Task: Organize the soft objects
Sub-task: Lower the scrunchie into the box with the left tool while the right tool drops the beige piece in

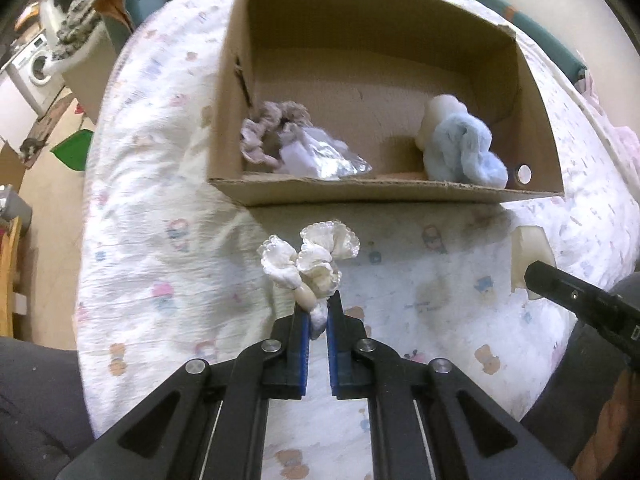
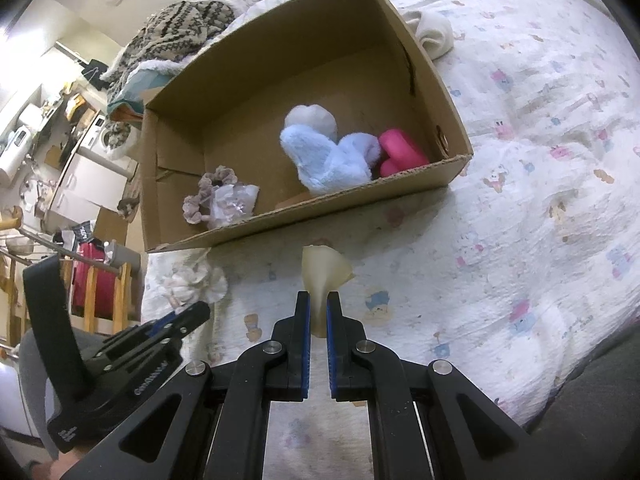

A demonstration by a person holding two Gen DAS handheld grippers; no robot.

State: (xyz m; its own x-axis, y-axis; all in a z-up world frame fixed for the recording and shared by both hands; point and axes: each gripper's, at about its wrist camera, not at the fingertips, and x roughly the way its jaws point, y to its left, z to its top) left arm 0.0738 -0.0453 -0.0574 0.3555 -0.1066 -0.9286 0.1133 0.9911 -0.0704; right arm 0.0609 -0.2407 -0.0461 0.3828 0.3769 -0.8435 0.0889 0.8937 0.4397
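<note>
Now, with the left gripper [image 1: 318, 304] pinching the white scrunchie [image 1: 310, 258] and the right gripper [image 2: 319, 304] clamping a cream sponge [image 2: 324, 270], lift both clear over the cardboard box [image 1: 360, 192] wall just ahead before releasing.

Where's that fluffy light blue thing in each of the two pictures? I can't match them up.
Left wrist view: the fluffy light blue thing lies in the cardboard box's near right corner, right of centre.
Right wrist view: it lies mid-box, just above centre, beside a pink item.
Shared landmark: the mauve scrunchie at the box's other end.
</note>
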